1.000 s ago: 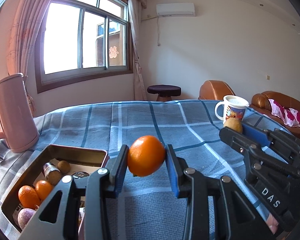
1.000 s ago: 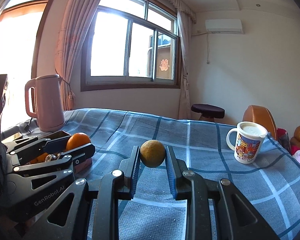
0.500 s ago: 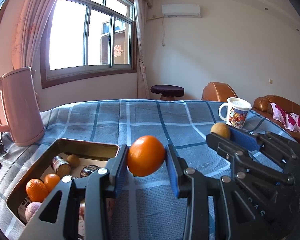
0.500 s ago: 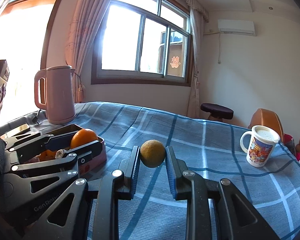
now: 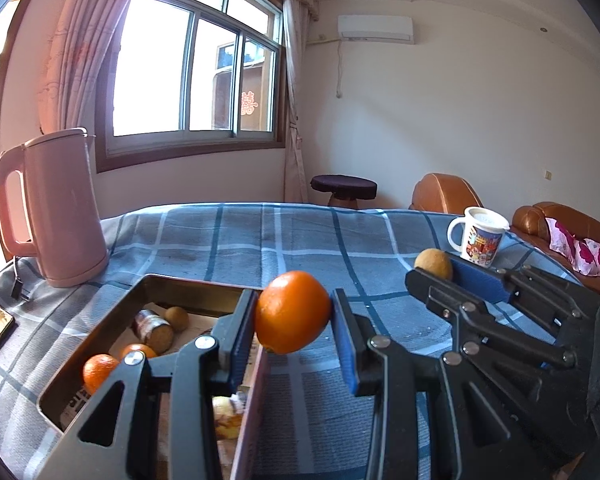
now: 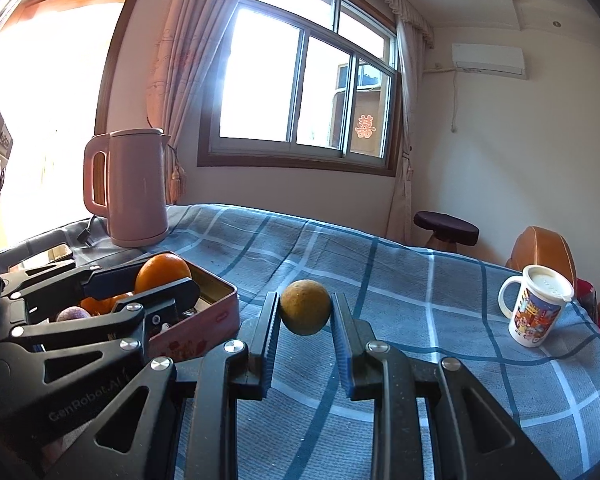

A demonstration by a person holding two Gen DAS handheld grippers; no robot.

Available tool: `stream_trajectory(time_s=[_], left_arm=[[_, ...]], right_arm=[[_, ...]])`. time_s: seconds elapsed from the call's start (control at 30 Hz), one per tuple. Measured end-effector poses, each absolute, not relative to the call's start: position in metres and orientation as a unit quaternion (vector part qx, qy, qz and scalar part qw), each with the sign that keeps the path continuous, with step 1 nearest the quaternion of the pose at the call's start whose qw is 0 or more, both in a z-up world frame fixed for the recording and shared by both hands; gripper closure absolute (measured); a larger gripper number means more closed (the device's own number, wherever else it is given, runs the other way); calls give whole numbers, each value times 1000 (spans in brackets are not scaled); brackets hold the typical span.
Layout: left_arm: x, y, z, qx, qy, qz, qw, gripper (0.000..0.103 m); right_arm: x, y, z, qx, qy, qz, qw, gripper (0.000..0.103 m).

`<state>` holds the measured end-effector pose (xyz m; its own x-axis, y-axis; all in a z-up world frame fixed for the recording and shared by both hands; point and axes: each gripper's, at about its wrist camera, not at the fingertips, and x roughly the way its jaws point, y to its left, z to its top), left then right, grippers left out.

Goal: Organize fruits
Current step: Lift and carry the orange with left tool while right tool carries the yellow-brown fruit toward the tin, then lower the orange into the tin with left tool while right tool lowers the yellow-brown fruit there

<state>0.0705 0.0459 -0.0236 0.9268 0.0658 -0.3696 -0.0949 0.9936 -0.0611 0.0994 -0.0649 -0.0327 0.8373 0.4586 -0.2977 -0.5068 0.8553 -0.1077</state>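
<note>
Tin (image 5: 100,320) was glossy metal; tablecloth (image 5: 300,240) matt woven cloth; orange (image 5: 292,312) smooth-skinned; kettle (image 5: 60,208) matt plastic.

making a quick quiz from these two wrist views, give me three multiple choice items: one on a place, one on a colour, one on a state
1. Where does the pink kettle stand?
A. inside the tin box
B. on the plaid cloth beyond the tin box
C. on the stool by the wall

2. What colour is the fruit in the left gripper?
A. bright orange
B. purple
C. green

3. What is the state of the right gripper?
A. open and empty
B. shut on the mug's handle
C. shut on a brownish-yellow fruit

Answers:
1 B: the kettle sits on the plaid cloth past the far end of the tin box.
2 A: the orange fills the jaws.
3 C: both pads press the brownish-yellow fruit, held above the cloth.
</note>
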Motion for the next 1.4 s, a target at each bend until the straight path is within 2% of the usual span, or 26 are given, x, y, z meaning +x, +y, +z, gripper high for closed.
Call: stream_trajectory(time_s=[1.4], left_arm=[[51,127,-24,-63,206,127,968,65]], right_arm=[[96,8,-26,-112,140,326,928,76]])
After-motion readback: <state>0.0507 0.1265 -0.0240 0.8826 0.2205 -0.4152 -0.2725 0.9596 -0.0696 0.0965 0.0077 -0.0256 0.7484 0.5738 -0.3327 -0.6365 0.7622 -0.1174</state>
